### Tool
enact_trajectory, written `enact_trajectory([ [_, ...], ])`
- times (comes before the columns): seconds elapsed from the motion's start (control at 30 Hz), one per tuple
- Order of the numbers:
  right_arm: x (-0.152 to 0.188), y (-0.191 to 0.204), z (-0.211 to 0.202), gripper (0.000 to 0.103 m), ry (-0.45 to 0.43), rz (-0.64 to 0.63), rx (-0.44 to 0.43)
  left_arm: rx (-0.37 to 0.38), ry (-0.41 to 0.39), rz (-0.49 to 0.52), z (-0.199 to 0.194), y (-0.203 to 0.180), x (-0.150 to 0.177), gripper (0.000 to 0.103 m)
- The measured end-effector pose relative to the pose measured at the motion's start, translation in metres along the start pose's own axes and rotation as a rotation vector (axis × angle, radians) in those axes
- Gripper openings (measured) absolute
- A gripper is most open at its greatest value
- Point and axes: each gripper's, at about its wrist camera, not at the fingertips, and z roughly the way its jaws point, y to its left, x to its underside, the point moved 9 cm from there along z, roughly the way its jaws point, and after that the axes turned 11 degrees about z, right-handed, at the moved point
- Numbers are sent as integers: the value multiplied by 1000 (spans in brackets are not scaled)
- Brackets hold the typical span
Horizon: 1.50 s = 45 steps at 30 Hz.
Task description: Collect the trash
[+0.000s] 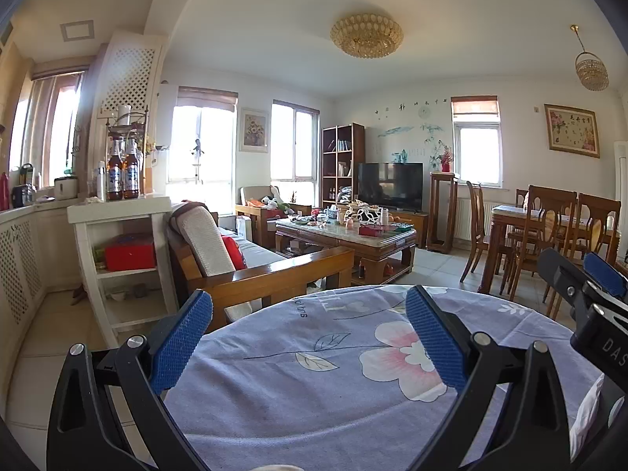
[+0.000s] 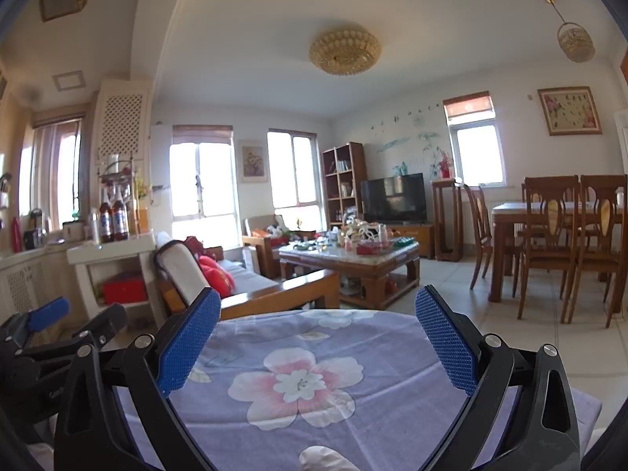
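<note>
Both blue-padded black grippers, left gripper [image 1: 308,343] and right gripper [image 2: 318,343], are hovering wide apart and empty over the lilac floral cloth [image 1: 314,392]; a crumpled white scrap [image 2: 324,458] is lying nearest the right one.

White scrap [image 2: 322,458] cut off at bottom edge

Counter under a flowered cloth

A lilac cloth [image 1: 314,392] printed with pink blossoms covers the near counter [image 2: 314,325]; a pale crumpled scrap [image 2: 322,459] lies on it at the front edge, another [image 1: 585,416] at its right.
</note>
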Motion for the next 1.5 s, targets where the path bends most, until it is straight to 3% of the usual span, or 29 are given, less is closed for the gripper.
enact_trajectory([
  [1.5,1,3,-1,98,1,9,2,2,-20,7,-8,-3,0,98],
])
